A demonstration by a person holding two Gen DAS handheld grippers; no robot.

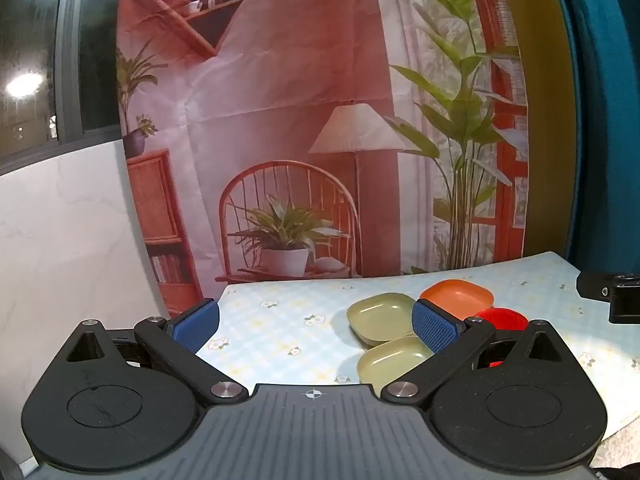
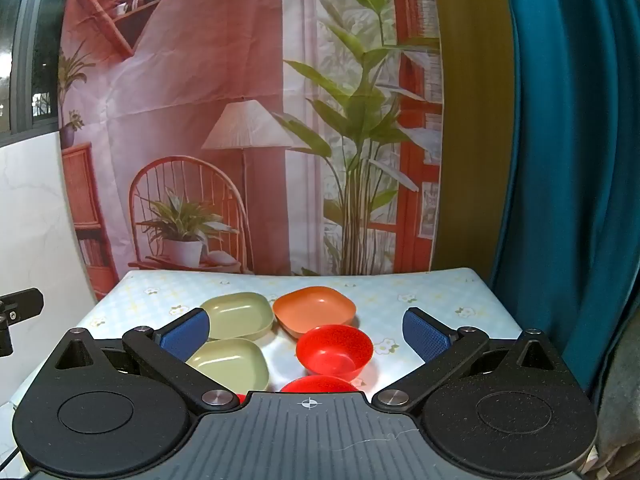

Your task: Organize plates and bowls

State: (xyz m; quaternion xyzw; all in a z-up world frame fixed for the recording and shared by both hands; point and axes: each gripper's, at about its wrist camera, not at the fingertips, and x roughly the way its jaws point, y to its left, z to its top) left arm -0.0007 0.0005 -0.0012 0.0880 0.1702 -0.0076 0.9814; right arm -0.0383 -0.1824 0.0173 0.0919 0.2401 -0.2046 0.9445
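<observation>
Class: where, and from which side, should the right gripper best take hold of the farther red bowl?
Probably at the near rim of the red bowl, one finger inside and one outside the thin wall. It stands upright and open-topped, and looks too wide to span. It lies between the fingers of the open right gripper, so come from above and the front.

Both fisheye views look forward along their blue-padded fingers from low over the near edge of the flower-patterned tablecloth (image 2: 420,292), facing the printed room-scene backdrop (image 1: 300,120). The left view sits further left; both share the square olive-green plates (image 1: 380,314) and the square orange plate (image 2: 314,306).
</observation>
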